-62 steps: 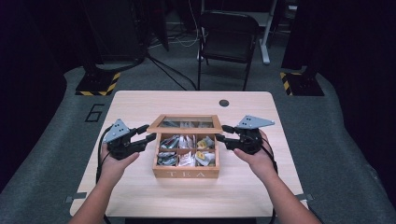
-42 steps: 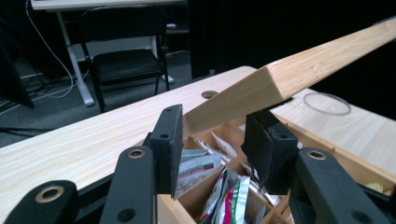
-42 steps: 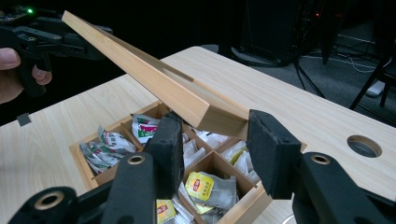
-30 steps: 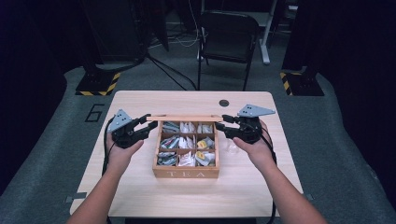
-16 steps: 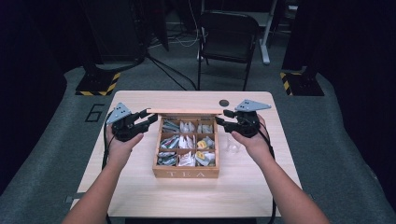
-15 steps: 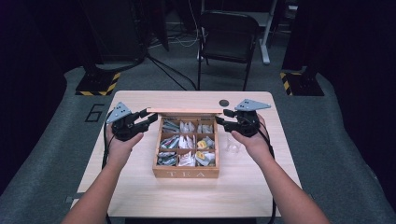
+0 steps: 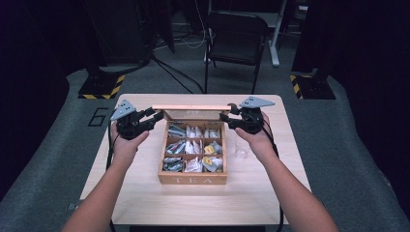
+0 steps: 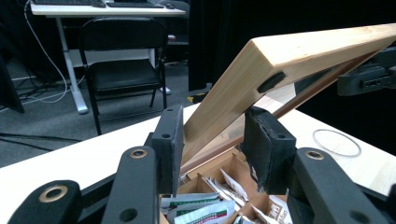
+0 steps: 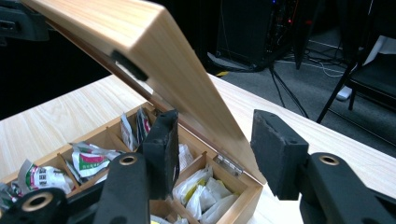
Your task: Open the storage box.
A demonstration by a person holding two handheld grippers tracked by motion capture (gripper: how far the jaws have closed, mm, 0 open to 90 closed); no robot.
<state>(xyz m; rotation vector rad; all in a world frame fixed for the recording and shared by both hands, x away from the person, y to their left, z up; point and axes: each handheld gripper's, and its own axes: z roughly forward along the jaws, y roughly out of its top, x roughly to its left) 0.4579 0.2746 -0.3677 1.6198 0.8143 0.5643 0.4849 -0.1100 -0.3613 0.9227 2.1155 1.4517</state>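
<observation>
High view: wooden tea box [image 7: 192, 180], lid [image 7: 191, 108] raised, packets inside

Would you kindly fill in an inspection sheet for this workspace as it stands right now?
Surface: light wooden table, bare at the front.
Job's things: wooden tea box marked TEA, nine compartments of tea sachets; its wooden framed lid is raised, hinged at the far side.
Clutter: clear glass right of the box; small dark round disc at the far edge; thin ring on the table in the left gripper view.
Grippers: left gripper and right gripper at the lid's two ends, jaws open, one each side of the lid's side edge.
Cables: black cable along the left forearm; loose cables on the floor beyond.
Surroundings: black folding chair, grey carpet, dark curtains.
</observation>
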